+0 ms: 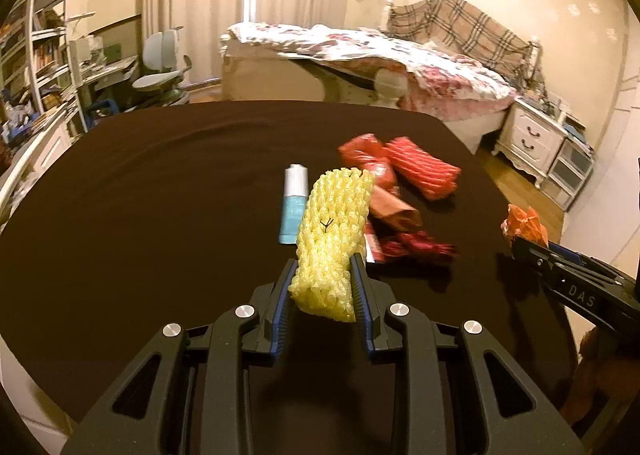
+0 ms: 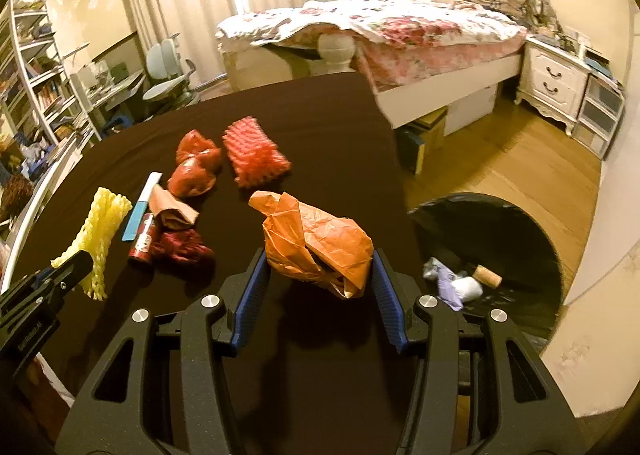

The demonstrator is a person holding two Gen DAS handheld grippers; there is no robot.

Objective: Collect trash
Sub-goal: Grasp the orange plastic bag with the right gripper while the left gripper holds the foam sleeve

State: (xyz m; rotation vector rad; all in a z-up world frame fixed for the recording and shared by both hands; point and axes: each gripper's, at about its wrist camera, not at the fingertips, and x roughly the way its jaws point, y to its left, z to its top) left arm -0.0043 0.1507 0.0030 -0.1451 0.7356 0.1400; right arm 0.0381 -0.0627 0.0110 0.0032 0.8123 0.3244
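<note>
Risk here is a spill short of the bin (image 2: 520, 215): right gripper (image 2: 320, 271) holds the orange paper wad (image 2: 320, 243) by its loose folds, above the worktop (image 2: 320, 127) edge w/ the bin just right. Left gripper (image 1: 322, 283) is clamped narrow on the yellow foam net (image 1: 332, 231), squashy, could slip & land among the red wrappers (image 1: 400, 171).

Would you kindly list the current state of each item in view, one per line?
yellow foam net: clamped in left gripper, lifted
orange paper wad: clamped in right gripper, lifted
red foam net: lying flat on table
blue tube: lying on table, capped
trash bin: open, lined, partly filled
</note>
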